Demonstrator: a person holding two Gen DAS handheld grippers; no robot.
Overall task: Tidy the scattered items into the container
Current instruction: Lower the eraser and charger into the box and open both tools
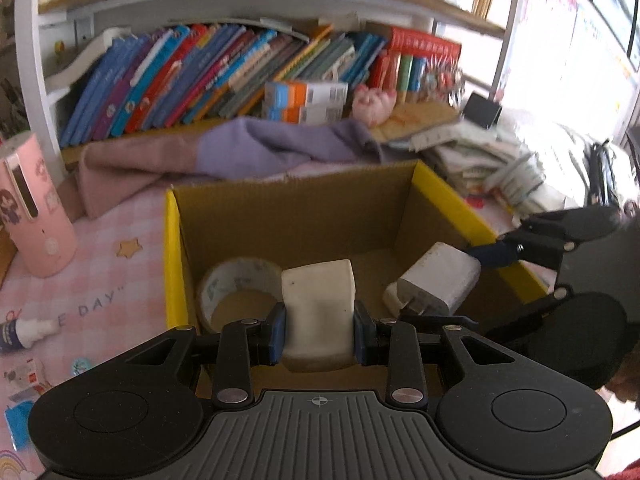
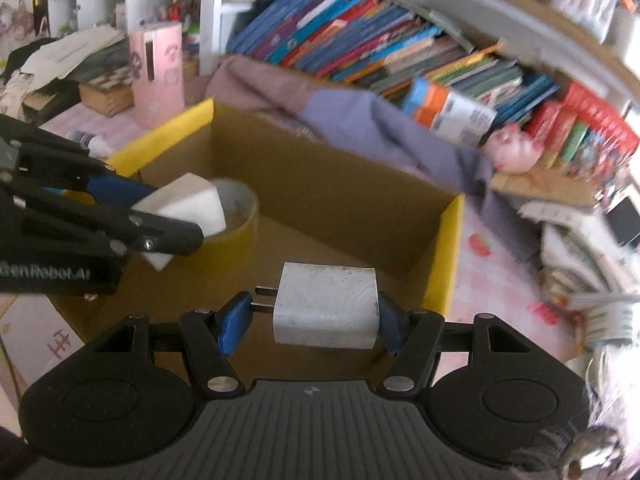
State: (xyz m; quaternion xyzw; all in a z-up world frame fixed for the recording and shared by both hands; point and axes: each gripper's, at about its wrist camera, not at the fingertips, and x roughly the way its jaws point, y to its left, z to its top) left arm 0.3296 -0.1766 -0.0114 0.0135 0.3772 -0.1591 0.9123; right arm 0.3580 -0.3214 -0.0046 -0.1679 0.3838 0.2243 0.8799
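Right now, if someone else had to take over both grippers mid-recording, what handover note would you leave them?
Left gripper: shut on the white foam block, held over the open cardboard box with yellow rim.
Right gripper: shut on the white plug-in charger, also over the box, prongs pointing at its left pad.
Done: the roll of clear packing tape already lies inside the box, in its near-left part.
Left: lower and release both held items into the box. A small white-capped bottle still lies on the pink checked mat to the box's left, with other small items near it.

A tape roll (image 1: pixel 240 292) lies in the box (image 1: pixel 172 264), left side.
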